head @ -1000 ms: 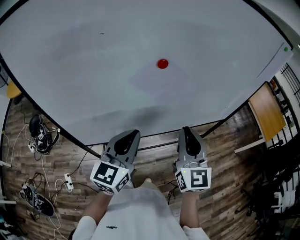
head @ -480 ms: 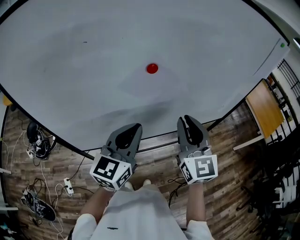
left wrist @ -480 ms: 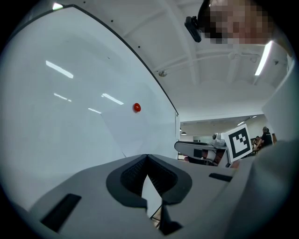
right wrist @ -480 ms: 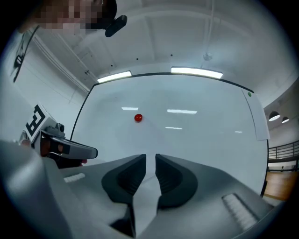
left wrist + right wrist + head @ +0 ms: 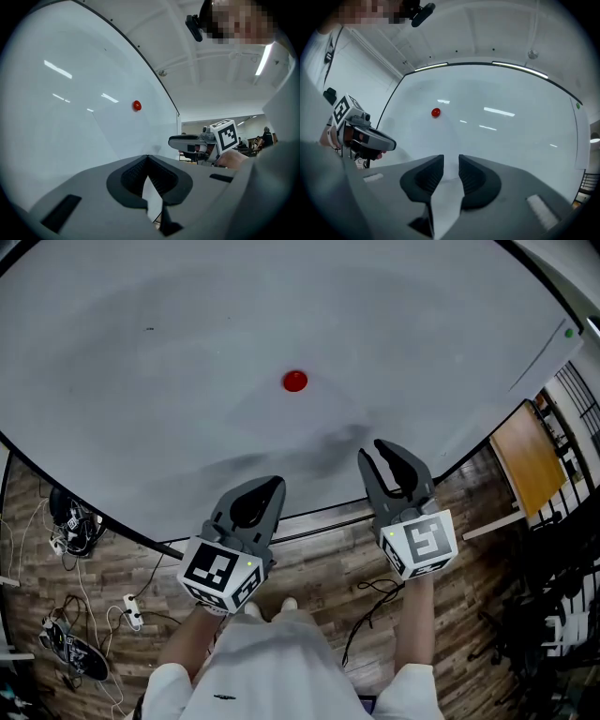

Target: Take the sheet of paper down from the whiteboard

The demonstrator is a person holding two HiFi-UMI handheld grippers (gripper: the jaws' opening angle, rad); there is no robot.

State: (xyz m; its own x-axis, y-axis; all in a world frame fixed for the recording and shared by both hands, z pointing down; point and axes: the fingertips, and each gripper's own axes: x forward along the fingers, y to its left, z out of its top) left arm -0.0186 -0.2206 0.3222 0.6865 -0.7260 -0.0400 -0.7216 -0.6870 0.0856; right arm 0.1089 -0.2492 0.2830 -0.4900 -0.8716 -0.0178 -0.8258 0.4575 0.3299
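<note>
Nearest us, our left gripper point(image 5: 269, 487) has its jaws pressed together on nothing. Our right gripper point(image 5: 379, 454) has jaws apart, just been opening, with nothing between them. Just beyond the tips, the sheet of paper point(image 5: 302, 423) lies flat on the whiteboard point(image 5: 141, 381), pinned at its top by a red magnet point(image 5: 295, 381).

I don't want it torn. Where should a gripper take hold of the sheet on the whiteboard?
Probably a lower corner of the sheet, coming from below. It lies flat against the whiteboard, pinned only near its top by the red magnet, so the bottom looks freest to peel up.
</note>
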